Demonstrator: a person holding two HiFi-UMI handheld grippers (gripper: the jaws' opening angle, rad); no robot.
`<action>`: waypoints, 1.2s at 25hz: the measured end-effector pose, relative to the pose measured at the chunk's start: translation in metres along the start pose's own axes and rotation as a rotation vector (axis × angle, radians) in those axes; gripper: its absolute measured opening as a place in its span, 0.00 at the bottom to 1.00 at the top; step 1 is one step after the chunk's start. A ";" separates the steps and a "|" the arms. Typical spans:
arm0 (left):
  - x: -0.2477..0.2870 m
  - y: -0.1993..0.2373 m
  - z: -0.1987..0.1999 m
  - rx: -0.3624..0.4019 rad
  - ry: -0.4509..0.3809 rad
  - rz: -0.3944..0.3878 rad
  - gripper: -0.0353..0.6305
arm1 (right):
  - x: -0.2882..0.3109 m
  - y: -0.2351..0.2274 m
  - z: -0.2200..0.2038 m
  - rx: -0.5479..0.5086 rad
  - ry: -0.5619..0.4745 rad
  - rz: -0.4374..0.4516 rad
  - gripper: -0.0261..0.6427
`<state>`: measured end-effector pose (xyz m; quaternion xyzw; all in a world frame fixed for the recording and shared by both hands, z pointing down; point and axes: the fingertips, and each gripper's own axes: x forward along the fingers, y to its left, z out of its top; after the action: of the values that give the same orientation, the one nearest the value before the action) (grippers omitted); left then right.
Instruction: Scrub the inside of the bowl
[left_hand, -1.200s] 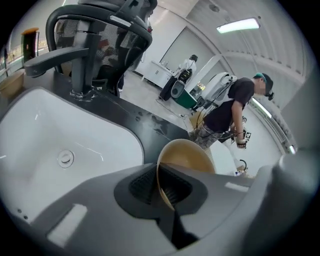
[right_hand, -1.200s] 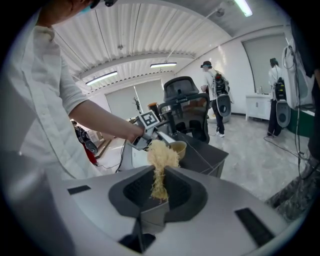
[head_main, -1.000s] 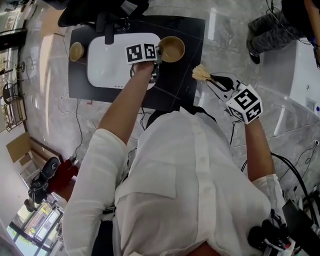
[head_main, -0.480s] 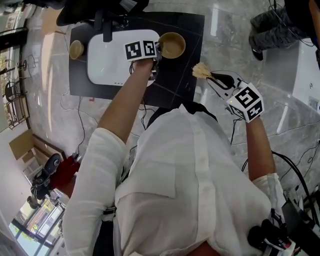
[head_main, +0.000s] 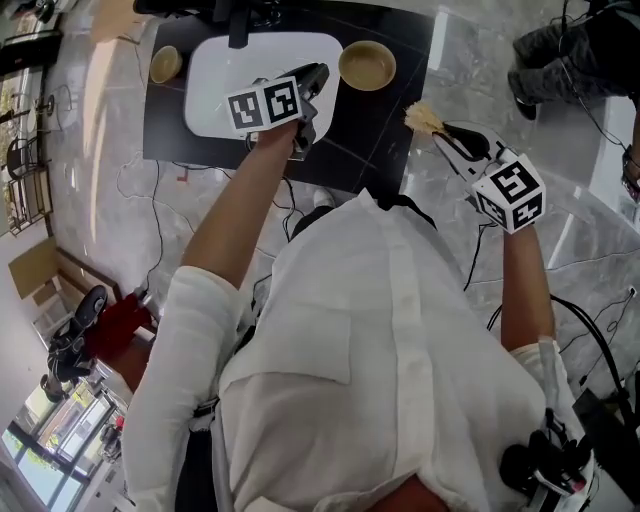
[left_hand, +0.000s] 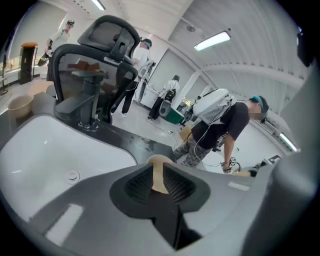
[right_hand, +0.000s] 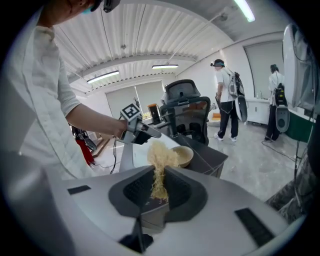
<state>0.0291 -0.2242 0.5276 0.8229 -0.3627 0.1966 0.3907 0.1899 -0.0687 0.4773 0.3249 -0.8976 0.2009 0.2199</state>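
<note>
A tan bowl stands upright on the black counter, just right of the white sink. My left gripper hovers over the sink's right edge and points at the bowl, a little short of it. Its jaws stand narrowly open with nothing between them. My right gripper is off the counter's right side, over the floor, shut on a straw-coloured scrubber. In the right gripper view the scrubber sticks up between the jaws, with the bowl beyond it.
A dark faucet rises at the sink's far edge. A smaller tan bowl sits left of the sink. A person's legs are on the marble floor at the upper right. Cables trail beside the counter.
My left gripper has left the bowl's rim and drawn back left over the sink's edge. The bowl has stayed put. The right gripper still holds the scrubber beside the counter.
</note>
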 end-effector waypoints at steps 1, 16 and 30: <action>-0.016 -0.005 0.002 0.009 -0.030 -0.037 0.15 | 0.000 0.005 0.004 -0.011 -0.004 -0.014 0.11; -0.224 -0.026 -0.113 0.196 0.036 -0.350 0.06 | 0.074 0.158 0.060 -0.069 -0.057 -0.016 0.11; -0.292 -0.016 -0.161 0.236 0.062 -0.422 0.06 | 0.113 0.276 0.055 -0.103 -0.009 0.034 0.11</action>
<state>-0.1576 0.0388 0.4419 0.9141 -0.1449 0.1767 0.3350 -0.0881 0.0431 0.4307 0.2989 -0.9130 0.1569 0.2290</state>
